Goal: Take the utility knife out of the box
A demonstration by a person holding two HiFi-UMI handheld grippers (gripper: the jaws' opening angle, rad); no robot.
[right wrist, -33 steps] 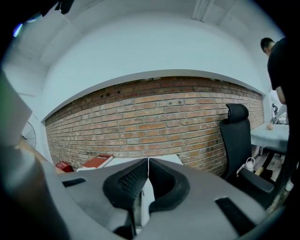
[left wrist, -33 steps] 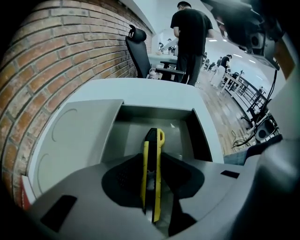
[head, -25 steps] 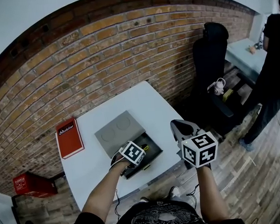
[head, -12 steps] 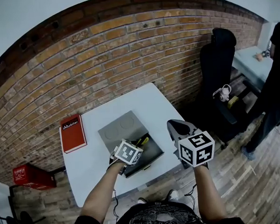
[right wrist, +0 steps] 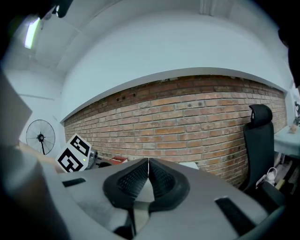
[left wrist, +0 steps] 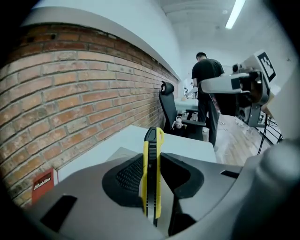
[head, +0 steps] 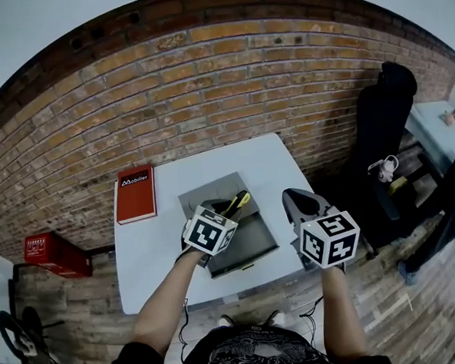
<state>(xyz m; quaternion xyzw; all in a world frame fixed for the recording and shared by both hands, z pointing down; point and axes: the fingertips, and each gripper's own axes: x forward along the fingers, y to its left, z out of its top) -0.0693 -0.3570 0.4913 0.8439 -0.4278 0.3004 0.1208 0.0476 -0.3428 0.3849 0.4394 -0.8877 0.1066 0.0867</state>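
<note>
Now I am clamping my left gripper (left wrist: 153, 165) on the yellow-and-black plastic utility knife (left wrist: 152, 150), which is standing on edge between the pads. From the head view, it is hanging over the far edge of the open dark-grey box (head: 250, 244) on the white table (head: 151, 259). My right gripper (right wrist: 148, 174) is hovering beside the box, jaws pressed together on nothing.

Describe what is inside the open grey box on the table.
The box's dark interior looks bare where visible. The utility knife is out, clamped in the left tongs above it. Those tongs and their marker cube cover the box's left part, so that stays unseen.
</note>
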